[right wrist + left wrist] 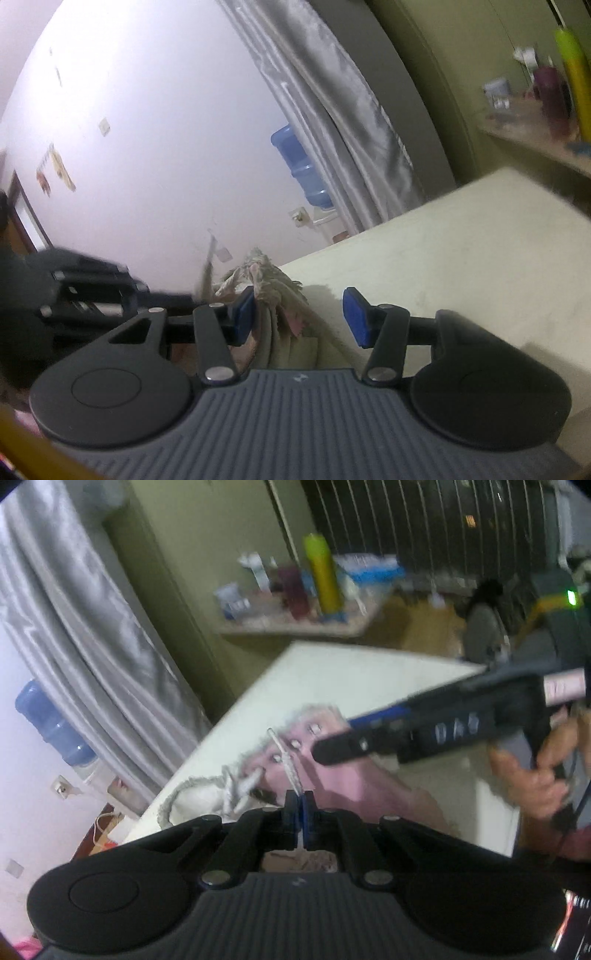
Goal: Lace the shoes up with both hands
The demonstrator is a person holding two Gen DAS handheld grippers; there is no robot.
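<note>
A pink shoe (343, 779) with a frayed white collar and metal eyelets lies on the cream table (369, 679). My left gripper (298, 797) is shut on the white lace (290, 766), which runs up from its pads to a free tip over the eyelets. From the right, my right gripper (334, 736) reaches over the shoe, with a hand (532, 779) on its grip. In the right wrist view my right gripper (300, 315) stands open. The shoe's frayed collar (273, 291) lies by its left pad, and the right pad is clear of it. The left gripper (195, 293) holds the lace (207, 269) at the left.
A shelf behind the table carries a yellow-green bottle (323, 576), a dark red cup (295, 590) and small boxes. A grey curtain (92, 635) and a blue water jug (51, 723) stand off the table's left edge. A dark machine with a green light (571, 597) is at the far right.
</note>
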